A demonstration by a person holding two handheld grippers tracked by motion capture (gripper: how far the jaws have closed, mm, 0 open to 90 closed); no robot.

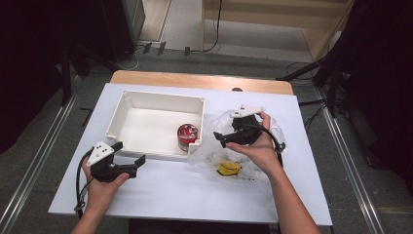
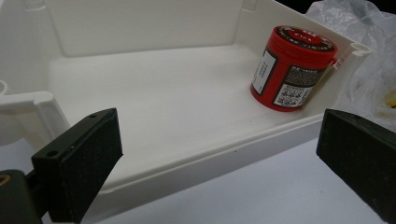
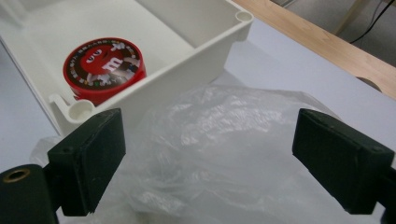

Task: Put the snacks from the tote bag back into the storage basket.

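The right gripper (image 3: 208, 158), jaws spread wide with nothing between them, hovers over the crumpled clear plastic bag (image 3: 219, 154). At its ten o'clock, the round red candy tub (image 3: 103, 70) stands in the white rectangular plastic bin's (image 3: 196, 56) near corner. The left gripper (image 2: 219, 168), likewise agape, faces that tub (image 2: 292, 67) at one o'clock.

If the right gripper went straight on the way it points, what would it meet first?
Most likely the clear plastic bag, crumpled between and just past the open jaws of the right gripper; the white bin stands behind it. Depth is uncertain.
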